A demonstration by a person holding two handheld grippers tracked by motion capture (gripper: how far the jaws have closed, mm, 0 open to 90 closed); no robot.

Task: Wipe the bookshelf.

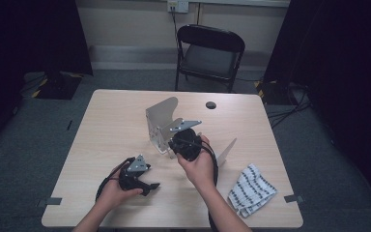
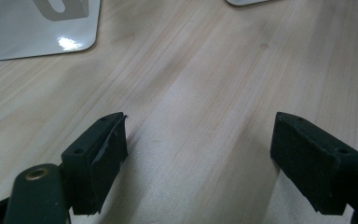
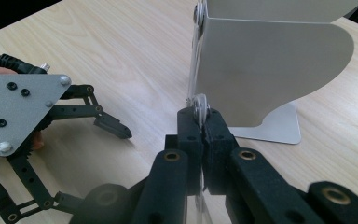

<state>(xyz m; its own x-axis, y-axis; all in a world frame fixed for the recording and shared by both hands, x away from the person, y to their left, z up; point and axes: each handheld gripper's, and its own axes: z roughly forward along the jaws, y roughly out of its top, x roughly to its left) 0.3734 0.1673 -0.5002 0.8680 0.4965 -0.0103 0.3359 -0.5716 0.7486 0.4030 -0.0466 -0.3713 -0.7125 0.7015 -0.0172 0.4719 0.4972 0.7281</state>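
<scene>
The high view looks forward and down from above the near edge of the bench [image 1: 106, 125]. Each tongs' view sits low and close, looking along its own jaws. The right tongs' view faces the bracket [image 3: 270, 60], the left tongs [image 3: 116, 154] at nine o'clock.

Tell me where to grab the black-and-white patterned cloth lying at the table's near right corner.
Pinch the cloth at its left edge, coming down from above at a slant: it lies flat and limp on the light wooden table, so likely only an edge gives the pads something to close on.
</scene>
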